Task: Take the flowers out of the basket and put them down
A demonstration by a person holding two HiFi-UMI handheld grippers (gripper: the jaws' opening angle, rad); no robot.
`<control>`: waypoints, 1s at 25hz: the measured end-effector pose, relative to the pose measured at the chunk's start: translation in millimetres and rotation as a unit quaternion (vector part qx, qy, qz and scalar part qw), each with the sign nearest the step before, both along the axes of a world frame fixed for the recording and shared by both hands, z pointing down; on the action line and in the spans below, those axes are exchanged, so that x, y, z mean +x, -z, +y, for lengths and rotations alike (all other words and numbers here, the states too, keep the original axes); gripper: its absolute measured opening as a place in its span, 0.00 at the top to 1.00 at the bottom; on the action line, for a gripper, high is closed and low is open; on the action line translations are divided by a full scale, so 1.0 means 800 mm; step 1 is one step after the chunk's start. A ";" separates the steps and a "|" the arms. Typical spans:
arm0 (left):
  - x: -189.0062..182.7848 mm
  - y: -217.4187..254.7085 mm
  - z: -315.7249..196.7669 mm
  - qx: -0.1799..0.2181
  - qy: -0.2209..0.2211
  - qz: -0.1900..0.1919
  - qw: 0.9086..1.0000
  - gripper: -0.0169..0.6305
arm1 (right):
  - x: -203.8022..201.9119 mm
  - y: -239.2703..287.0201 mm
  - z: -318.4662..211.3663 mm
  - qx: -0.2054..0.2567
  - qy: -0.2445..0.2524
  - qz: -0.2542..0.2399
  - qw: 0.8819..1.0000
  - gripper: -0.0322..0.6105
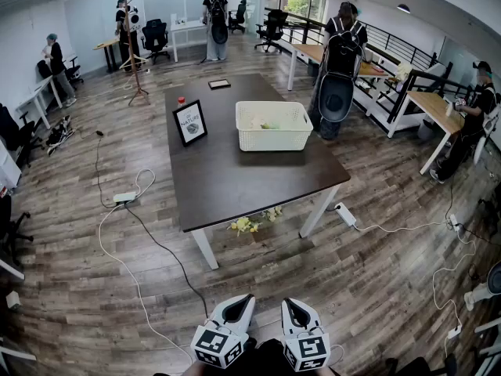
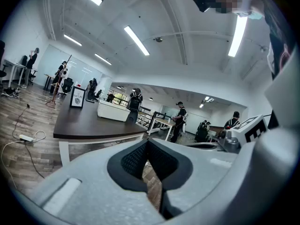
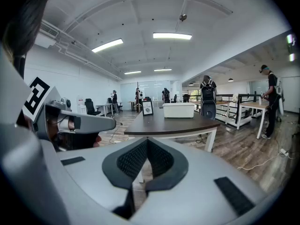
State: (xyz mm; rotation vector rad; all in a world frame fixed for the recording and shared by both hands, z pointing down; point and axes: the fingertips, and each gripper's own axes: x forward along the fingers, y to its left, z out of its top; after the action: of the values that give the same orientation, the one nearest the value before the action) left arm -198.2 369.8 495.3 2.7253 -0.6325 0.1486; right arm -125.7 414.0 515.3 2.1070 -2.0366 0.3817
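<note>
While we stand well back from the table point(image 1: 235, 175), both grippers sit low at 6 o'clock in the head view, side by side, tips pointing to 12.

Left gripper point(image 1: 247, 298): jaws closed pad to pad, nothing between them. Right gripper point(image 1: 287, 302): same, jaws fully together, empty. Neither touches anything.

Basket point(image 1: 274, 141), white and slotted, stands upright on the table's far right part, about 1 o'clock from the table's middle. Flowers point(image 1: 264, 123) lie inside it, pale and green, below the rim; we can't count them.

Second bunch point(image 1: 250, 224), yellow and white, lies on the floor under the table's near edge, at 6 o'clock from the basket and well apart from it.

Picture frame point(image 1: 190, 122) stands tilted back at 9 o'clock from the basket, near but not touching. Small red item point(image 1: 181, 99) sits just beyond the frame, at 11 o'clock of it; too small to tell what it is. Dark flat slab point(image 1: 219, 84) lies near the far table edge at 12.

Power strip point(image 1: 124, 197) with a white cable lies on the floor at 9 o'clock from the table. Person with a backpack point(image 1: 341, 61) stands just past the basket at 1 o'clock.

Both gripper views show the table ahead with the basket on top.
</note>
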 end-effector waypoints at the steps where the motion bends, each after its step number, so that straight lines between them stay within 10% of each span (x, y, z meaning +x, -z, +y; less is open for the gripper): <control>1: -0.002 0.001 -0.003 0.001 0.000 0.001 1.000 0.96 | -0.002 0.000 -0.002 0.000 -0.002 0.001 1.000 0.94; 25: -0.018 -0.015 -0.039 0.040 -0.023 -0.037 0.998 0.96 | 0.003 0.006 -0.016 0.037 -0.088 0.030 0.995 0.92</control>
State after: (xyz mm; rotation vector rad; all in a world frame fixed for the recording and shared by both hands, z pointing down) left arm -212.5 338.4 507.0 2.8236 -0.6079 0.2423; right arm -123.0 401.3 510.6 2.3218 -1.8660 0.2693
